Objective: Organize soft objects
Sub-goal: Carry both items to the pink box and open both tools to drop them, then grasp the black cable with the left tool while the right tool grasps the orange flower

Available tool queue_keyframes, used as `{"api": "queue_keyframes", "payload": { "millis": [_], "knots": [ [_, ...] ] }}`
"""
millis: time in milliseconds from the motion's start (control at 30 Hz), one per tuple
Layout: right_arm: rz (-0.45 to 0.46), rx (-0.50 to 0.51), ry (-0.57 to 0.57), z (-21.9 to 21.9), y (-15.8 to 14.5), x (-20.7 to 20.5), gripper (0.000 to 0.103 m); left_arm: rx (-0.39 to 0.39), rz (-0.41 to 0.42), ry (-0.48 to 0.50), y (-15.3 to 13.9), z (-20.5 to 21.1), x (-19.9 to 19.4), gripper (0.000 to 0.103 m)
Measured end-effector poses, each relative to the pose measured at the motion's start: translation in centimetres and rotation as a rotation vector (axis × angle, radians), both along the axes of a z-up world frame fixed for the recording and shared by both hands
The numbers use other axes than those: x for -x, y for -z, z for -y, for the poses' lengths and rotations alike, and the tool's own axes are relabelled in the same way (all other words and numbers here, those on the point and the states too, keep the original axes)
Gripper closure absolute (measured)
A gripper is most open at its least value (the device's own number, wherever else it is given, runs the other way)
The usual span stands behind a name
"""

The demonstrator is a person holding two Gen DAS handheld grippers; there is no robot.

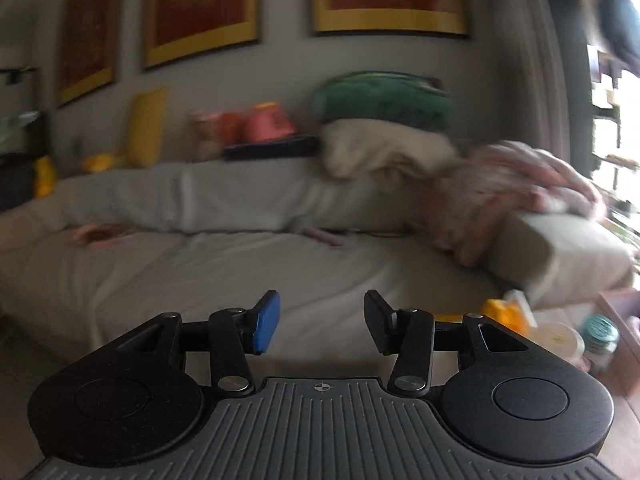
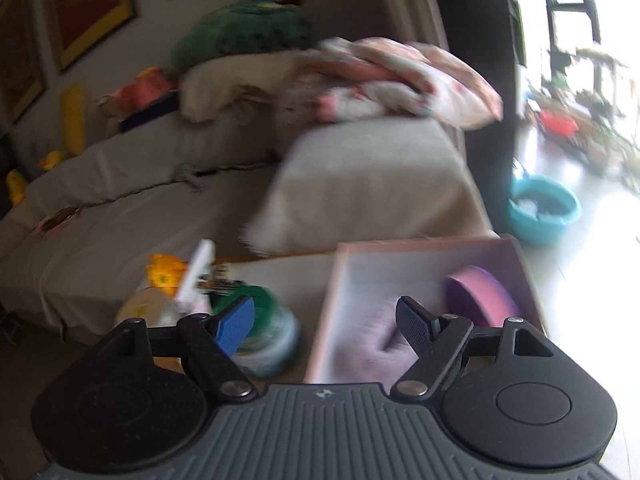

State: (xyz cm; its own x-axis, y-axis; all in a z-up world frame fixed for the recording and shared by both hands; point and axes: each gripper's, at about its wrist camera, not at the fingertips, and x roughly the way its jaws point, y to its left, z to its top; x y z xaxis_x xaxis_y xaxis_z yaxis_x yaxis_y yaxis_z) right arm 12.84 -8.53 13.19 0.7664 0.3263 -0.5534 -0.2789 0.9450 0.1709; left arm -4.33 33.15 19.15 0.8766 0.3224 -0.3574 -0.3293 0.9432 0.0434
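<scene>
Right wrist: lilac cushion [image 2: 360,344] under hand-held gripper [image 2: 324,328].

A crumpled pink floral blanket [image 2: 396,80] lies on the sofa arm beside a green cushion [image 2: 244,32].

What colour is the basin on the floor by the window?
Light blue basin, clearest in the right wrist view.

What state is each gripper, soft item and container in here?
Left gripper: open, empty.
Right gripper: open, empty, over the box.
Box: open-topped, holds a purple disc.
Green cushion: on top of the cream pillow.
Pink blanket: crumpled, draped over the sofa arm.
Blue basin: on the floor, something inside.
</scene>
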Motion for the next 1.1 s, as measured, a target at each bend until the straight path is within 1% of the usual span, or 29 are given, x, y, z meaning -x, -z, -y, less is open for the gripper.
{"api": "queue_keyframes", "payload": {
  "millis": [33, 100, 200, 267, 300, 367, 433, 500, 567, 600, 667, 733, 767, 833, 900, 1000, 1033, 1100],
  "knots": [
    [0.027, 0.023, -0.007, -1.1, 0.1, 0.5, 0.025, 0.038, -0.005, 0.004, 0.4, 0.0, -0.6, 0.052],
    [0.050, 0.066, -0.044, -2.8, 0.4, 1.1, 0.025, 0.144, -0.036, 0.063, 1.9, 0.4, -1.7, 0.052],
    [0.027, 0.099, -0.124, -4.4, 1.1, 1.9, 0.025, 0.282, -0.126, 0.195, 5.6, 3.1, -4.7, 0.052],
    [0.012, 0.122, -0.151, -4.8, 1.9, 2.4, 0.025, 0.331, -0.187, 0.273, 8.2, 5.6, -6.7, 0.052],
    [0.011, 0.143, -0.158, -5.0, 2.4, 2.8, 0.025, 0.337, -0.213, 0.297, 9.5, 6.8, -7.4, 0.052],
    [0.017, 0.194, -0.168, -5.1, 3.3, 3.7, 0.025, 0.331, -0.254, 0.305, 11.8, 8.9, -9.4, 0.052],
    [0.035, 0.248, -0.184, -5.2, 4.2, 4.7, 0.025, 0.316, -0.279, 0.305, 13.5, 10.5, -11.1, 0.052],
    [0.042, 0.278, -0.201, -5.0, 4.8, 5.4, 0.025, 0.290, -0.296, 0.298, 14.6, 11.4, -11.9, 0.052],
    [0.023, 0.266, -0.223, -4.7, 4.8, 5.4, 0.027, 0.263, -0.317, 0.284, 15.5, 11.8, -12.6, 0.052],
    [0.004, 0.249, -0.234, -4.7, 4.5, 5.0, 0.030, 0.254, -0.321, 0.280, 16.0, 11.7, -12.9, 0.052],
    [-0.043, 0.192, -0.259, -4.9, 3.4, 3.6, 0.031, 0.244, -0.325, 0.285, 16.4, 11.6, -12.8, 0.053],
    [-0.073, 0.140, -0.285, -5.7, 1.5, 1.5, 0.031, 0.241, -0.334, 0.297, 16.9, 11.3, -13.1, 0.067],
    [-0.086, 0.127, -0.290, -6.6, 0.5, 0.1, 0.031, 0.240, -0.333, 0.302, 17.1, 11.3, -13.1, 0.075],
    [-0.133, 0.107, -0.309, -8.9, -1.4, -3.1, 0.031, 0.240, -0.337, 0.306, 17.2, 11.2, -13.0, 0.078],
    [-0.166, 0.114, -0.328, -11.8, -2.6, -6.2, 0.031, 0.245, -0.347, 0.320, 17.2, 10.8, -12.9, 0.081],
    [-0.155, 0.217, -0.357, -17.4, -2.7, -9.4, 0.031, 0.255, -0.347, 0.346, 17.2, 10.3, -12.5, 0.082],
    [-0.165, 0.259, -0.387, -19.5, -2.2, -10.3, 0.031, 0.261, -0.346, 0.348, 17.2, 10.2, -12.5, 0.082],
    [-0.214, 0.322, -0.404, -22.9, -0.6, -12.0, 0.031, 0.279, -0.346, 0.347, 17.2, 10.0, -12.5, 0.081]
  ]
}}
